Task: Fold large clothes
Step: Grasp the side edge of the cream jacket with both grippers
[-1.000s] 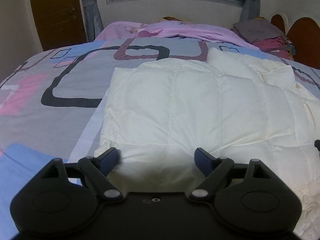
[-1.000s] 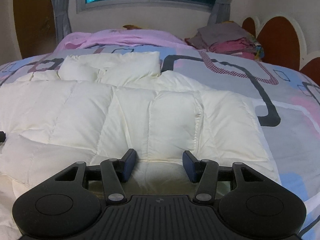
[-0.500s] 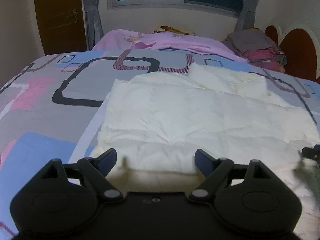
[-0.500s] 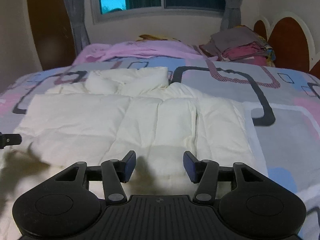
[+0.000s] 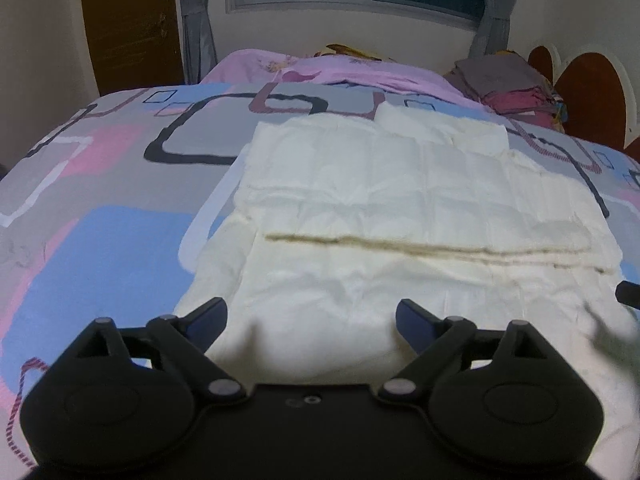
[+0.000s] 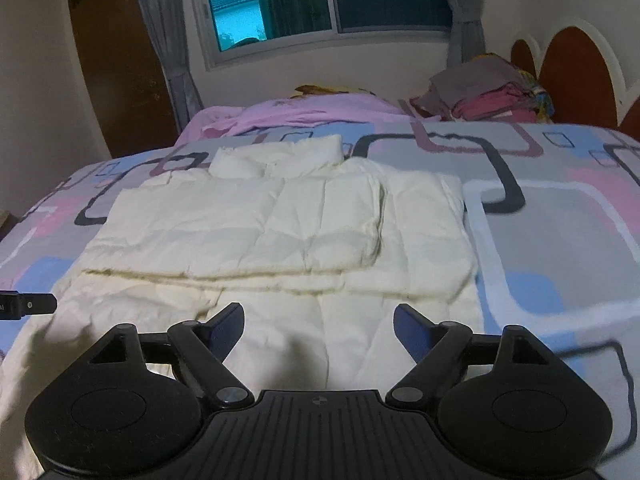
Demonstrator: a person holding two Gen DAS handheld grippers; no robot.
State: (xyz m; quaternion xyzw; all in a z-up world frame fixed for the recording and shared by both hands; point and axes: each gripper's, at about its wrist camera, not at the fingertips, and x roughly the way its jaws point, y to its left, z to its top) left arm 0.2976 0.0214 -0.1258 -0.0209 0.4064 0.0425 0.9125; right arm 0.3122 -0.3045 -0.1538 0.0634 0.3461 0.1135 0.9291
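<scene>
- The quilted jacket point(image 5: 400, 200) is cream-white, stitched into square panels.
- The bedspread point(image 5: 100, 184) is grey with pink and light-blue blocks, crossed by black, white and maroon-striped rounded-square outlines.
- The blanket point(image 5: 340, 72) at the far edge is lilac-pink with a faint print.
- The stacked clothes point(image 6: 480, 92) are grey over magenta, with a yellow-and-blue patterned bit.
- The headboard point(image 6: 572, 76) is reddish-brown, edged in cream.
- The curtains point(image 6: 168, 40) are grey.
- The door point(image 5: 128, 20) is dark brown.
- Each gripper is black with dark-blue pads point(image 6: 228, 328).
</scene>
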